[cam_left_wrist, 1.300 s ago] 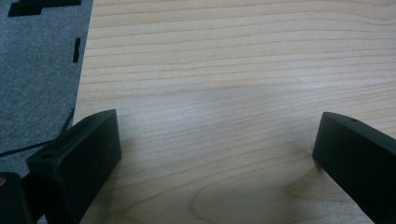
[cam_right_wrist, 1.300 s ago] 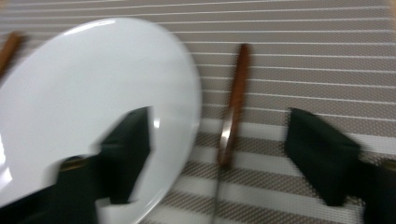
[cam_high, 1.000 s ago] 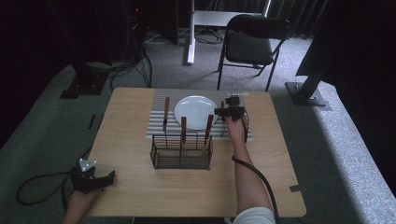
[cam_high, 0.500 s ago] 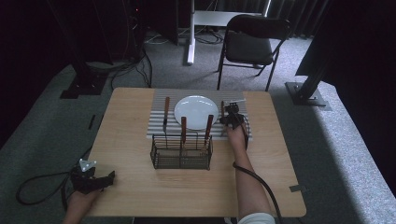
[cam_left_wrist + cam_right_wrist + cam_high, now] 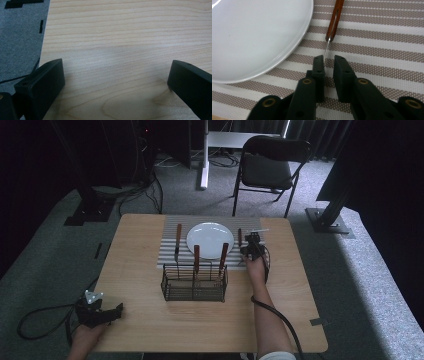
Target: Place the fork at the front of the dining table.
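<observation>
Right gripper view, knife (image 5: 333, 20) beside plate (image 5: 257, 32) rim

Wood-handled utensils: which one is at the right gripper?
The utensil lying right of the plate, its metal end between the right gripper jaws. Others: left of plate, in basket.

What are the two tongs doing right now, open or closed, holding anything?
Left tongs: open, empty, over bare table.
Right tongs: nearly shut around the utensil's metal end; firm grip cannot be told.

White plate (image 5: 210, 239) on striped placemat (image 5: 169, 227), wooden table (image 5: 135, 270). Left of plate: wood-handled utensil (image 5: 177, 240), flat. Right of plate: second utensil (image 5: 239, 238). Nearer than plate: wire caddy (image 5: 194, 284), two handles upright. Beyond plate: black chair (image 5: 272, 167).
</observation>
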